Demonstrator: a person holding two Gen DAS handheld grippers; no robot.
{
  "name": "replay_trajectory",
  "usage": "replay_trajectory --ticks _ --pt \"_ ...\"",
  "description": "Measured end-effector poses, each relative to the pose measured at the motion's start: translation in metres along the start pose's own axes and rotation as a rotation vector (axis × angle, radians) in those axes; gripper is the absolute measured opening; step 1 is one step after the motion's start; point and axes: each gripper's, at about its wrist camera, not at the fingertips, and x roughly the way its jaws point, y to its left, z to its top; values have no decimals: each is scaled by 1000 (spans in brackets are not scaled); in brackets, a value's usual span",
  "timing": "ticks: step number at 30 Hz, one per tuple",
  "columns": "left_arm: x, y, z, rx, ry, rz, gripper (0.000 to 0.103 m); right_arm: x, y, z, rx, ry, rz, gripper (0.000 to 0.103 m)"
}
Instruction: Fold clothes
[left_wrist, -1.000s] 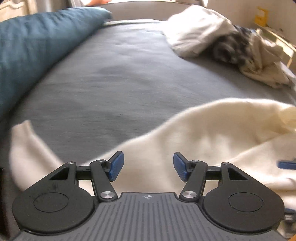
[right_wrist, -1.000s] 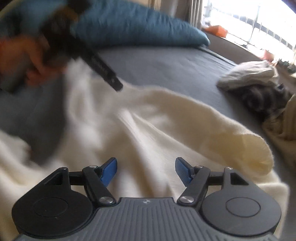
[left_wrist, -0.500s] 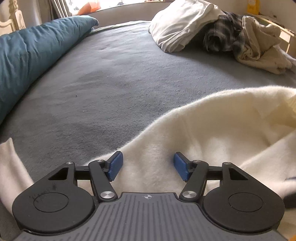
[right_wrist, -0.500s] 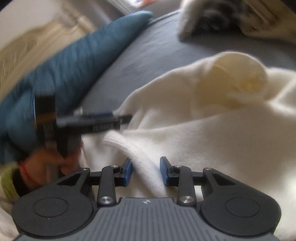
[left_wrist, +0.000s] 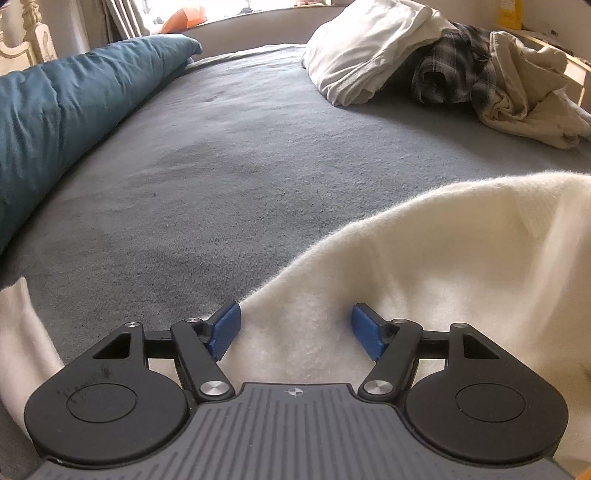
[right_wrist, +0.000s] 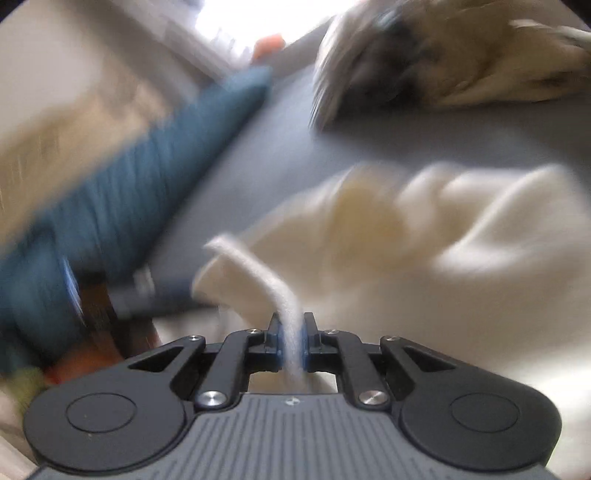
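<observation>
Between the spread blue pads of the left gripper (left_wrist: 295, 330) lies the cream garment (left_wrist: 443, 266), ungripped, on the grey bed (left_wrist: 240, 155). The right gripper (right_wrist: 291, 343) pinches its edge. Beyond: teal pillow (left_wrist: 62, 110), heaped clothes (left_wrist: 443, 70).

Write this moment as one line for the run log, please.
left hand-held gripper: open over cream fleece garment | right hand-held gripper: shut on garment edge | surface: grey bed | view: right blurred
</observation>
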Motion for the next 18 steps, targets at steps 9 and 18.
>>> replay_trajectory --ticks 9,18 --pt "1 3 -1 3 -3 -11 69 -198 -110 -10 456 -545 -174 9" --pt "2 4 1 33 2 -2 69 -275 -198 -116 873 -880 -345 8"
